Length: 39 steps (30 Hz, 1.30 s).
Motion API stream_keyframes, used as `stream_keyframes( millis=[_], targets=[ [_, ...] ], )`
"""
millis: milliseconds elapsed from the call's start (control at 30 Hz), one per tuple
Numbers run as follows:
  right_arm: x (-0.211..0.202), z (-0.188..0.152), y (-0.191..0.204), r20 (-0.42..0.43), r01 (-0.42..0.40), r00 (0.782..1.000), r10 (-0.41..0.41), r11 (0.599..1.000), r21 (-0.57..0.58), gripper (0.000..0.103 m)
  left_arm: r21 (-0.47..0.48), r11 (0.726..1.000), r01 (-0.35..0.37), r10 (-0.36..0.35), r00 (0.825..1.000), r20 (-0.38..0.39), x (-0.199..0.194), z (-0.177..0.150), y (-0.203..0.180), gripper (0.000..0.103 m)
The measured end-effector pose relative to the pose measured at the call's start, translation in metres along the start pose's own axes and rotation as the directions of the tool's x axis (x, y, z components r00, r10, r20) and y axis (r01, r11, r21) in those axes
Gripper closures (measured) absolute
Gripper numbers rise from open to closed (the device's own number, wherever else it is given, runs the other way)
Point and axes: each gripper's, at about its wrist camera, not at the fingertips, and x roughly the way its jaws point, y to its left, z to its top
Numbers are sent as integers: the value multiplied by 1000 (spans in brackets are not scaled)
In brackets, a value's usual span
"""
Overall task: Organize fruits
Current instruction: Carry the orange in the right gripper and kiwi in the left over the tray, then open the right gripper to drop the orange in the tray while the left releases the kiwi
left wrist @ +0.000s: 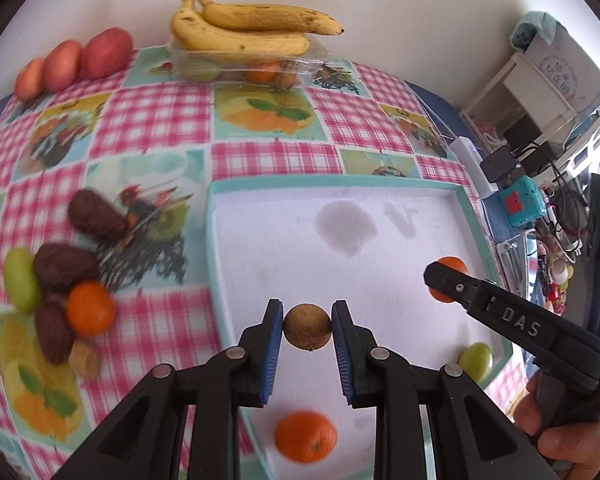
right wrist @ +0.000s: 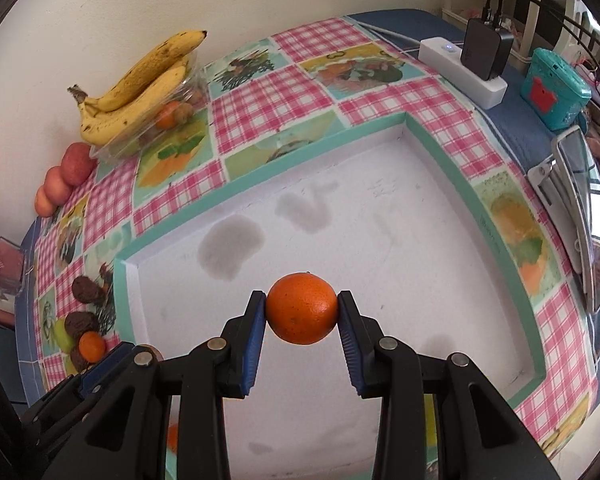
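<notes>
The tabletop point(left wrist: 260, 152) wears a pink checked cloth with fruit pictures. A white tray point(left wrist: 380, 216) with a teal rim fills the middle. At twelve o'clock in the left view, bananas point(left wrist: 252, 28) lie on a clear box point(left wrist: 316, 60); three apples point(left wrist: 72, 62) sit at ten o'clock. At nine o'clock is a loose heap of fruit point(left wrist: 60, 288). The right gripper point(right wrist: 302, 312) has its jaws clamped on an orange point(right wrist: 302, 308) above the tray. The left gripper point(left wrist: 307, 326) has its jaws pinching a small brown fruit point(left wrist: 307, 326) over the tray's near edge. A second orange point(left wrist: 306, 436) and a green fruit point(left wrist: 476, 360) lie in the tray
</notes>
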Motion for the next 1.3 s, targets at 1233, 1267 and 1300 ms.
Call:
stream_keyframes(
  millis=[1233,1267,1300],
  targets=[
    [33,19,-14,-63,101,993,-101,995,-2,65,1,999,-34,34,999,-27,38,28,14,76],
    [33,19,-14,-63,102,993,-102,995,-3,65,1,999,-32,32,999,-29,38,27,14,76],
    [33,19,-14,-63,102,993,-102,995,-6,65,3,999,-32,33,999,-30,38,27,13,76]
  ],
)
